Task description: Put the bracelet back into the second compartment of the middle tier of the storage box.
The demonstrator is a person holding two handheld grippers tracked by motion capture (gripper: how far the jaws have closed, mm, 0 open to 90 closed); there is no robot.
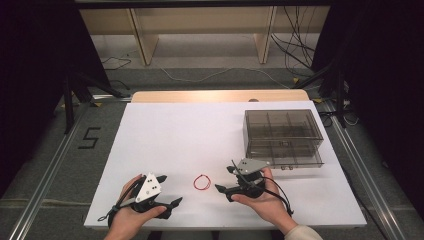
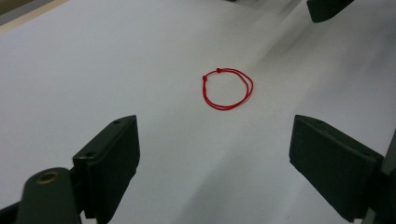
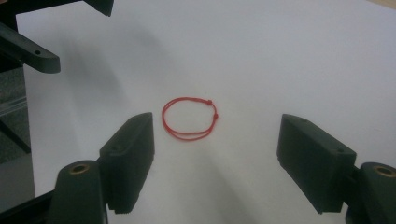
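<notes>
A: Status? Anything picked up yet?

B: Nothing grabbed. Red string loop [image 1: 202, 182] lies flat on the white board [image 1: 165, 130], lower centre of the high view, untouched. I read the job as barely begun: approach, pinch and lift are all left.

A: Grippers?

B: Left gripper [image 1: 170, 202] at lower left, jaws spread, empty. Right gripper [image 1: 224, 190] at lower right, also spread, empty. Loop sits between them, apart from both. In the left gripper view it lies ahead of the jaws, upper centre [image 2: 228, 88]; in the right gripper view, just ahead and nearer the left jaw [image 3: 190, 118].

A: The box?

B: Smoked plastic drawer box [image 1: 283, 136], right of frame. Drawers look closed, though I can't be sure through the tint.
</notes>
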